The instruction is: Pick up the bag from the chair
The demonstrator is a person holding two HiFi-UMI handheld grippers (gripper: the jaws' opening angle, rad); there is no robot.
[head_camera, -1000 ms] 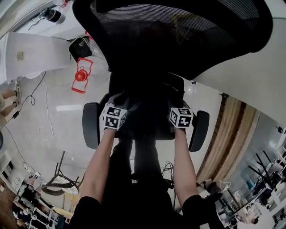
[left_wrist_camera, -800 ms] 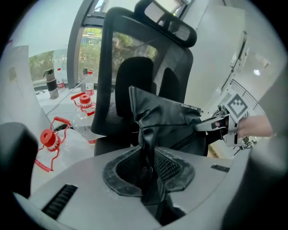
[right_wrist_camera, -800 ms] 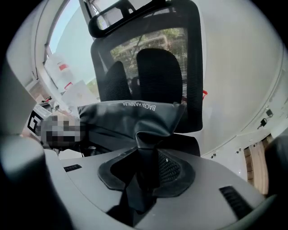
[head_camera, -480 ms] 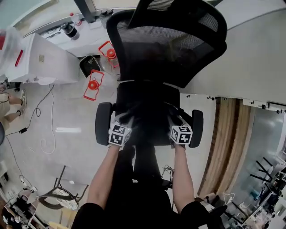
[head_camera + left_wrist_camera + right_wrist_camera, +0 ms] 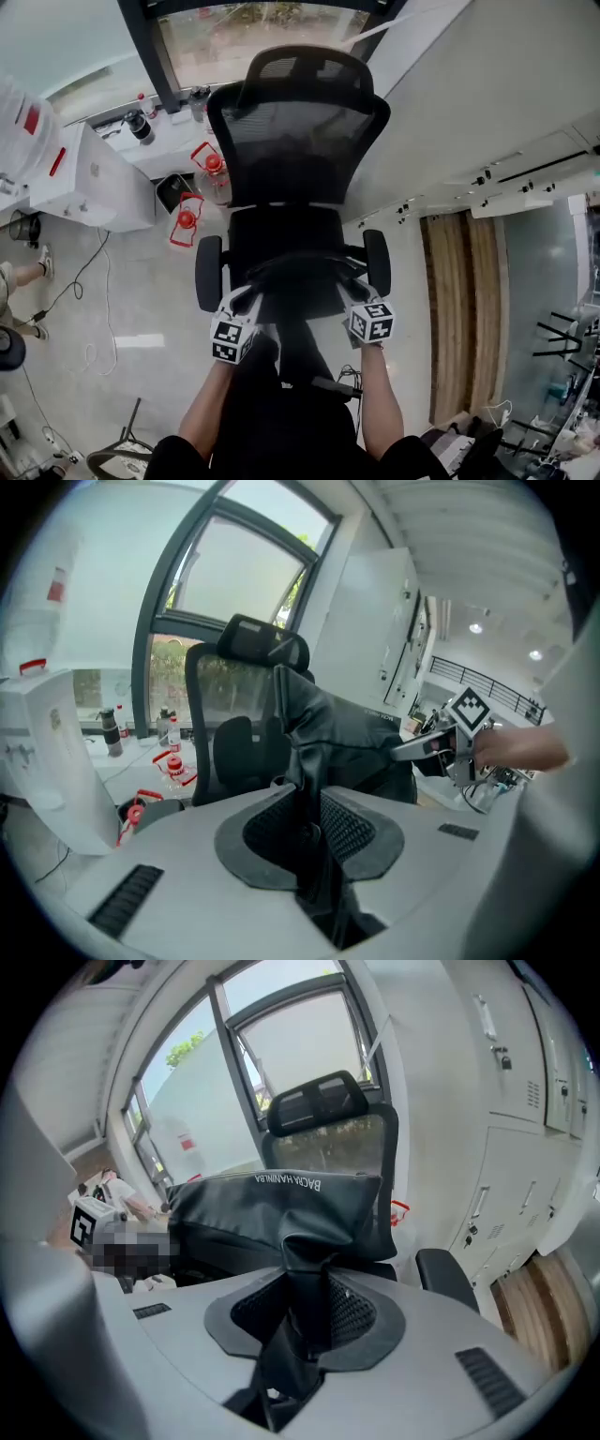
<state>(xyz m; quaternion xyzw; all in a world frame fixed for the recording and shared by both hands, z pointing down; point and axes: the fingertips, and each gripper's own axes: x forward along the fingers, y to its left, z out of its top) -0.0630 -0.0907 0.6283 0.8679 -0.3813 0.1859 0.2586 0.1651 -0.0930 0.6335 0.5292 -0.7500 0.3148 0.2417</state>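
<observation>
Head view, nearest first: the left gripper (image 5: 248, 302) and right gripper (image 5: 354, 291) sit side by side just ahead of our body, each closed to a narrow gap on the black bag (image 5: 300, 281).

Left gripper view confirms this: its fingers (image 5: 265, 834) pinch a bunched fold of bag fabric that runs up between the pads. Right gripper view shows the same at the other end, with fingers (image 5: 361, 1314) clamped on a gathered corner.

The bag spans between the two grippers, with its long axis running left to right across us. Neither hand is nearer; each holds one end. We judge that it hangs free of the seat (image 5: 286, 225), over the seat's front edge. The head view does not cleanly separate black bag from black seat.

Key relation for the coming move: the bag lies straight ahead of both sets of fingers, with the chair (image 5: 298, 131) behind it. The open way is therefore up and back toward us. The armrests (image 5: 208, 274) flank the bag's ends closely and could snag it on a sideways swing.

Farther out, two red-capped jugs (image 5: 187, 220) stand on the floor left of the chair. Beyond them is a white cabinet (image 5: 94, 178), and the window (image 5: 253, 33) is farthest.
</observation>
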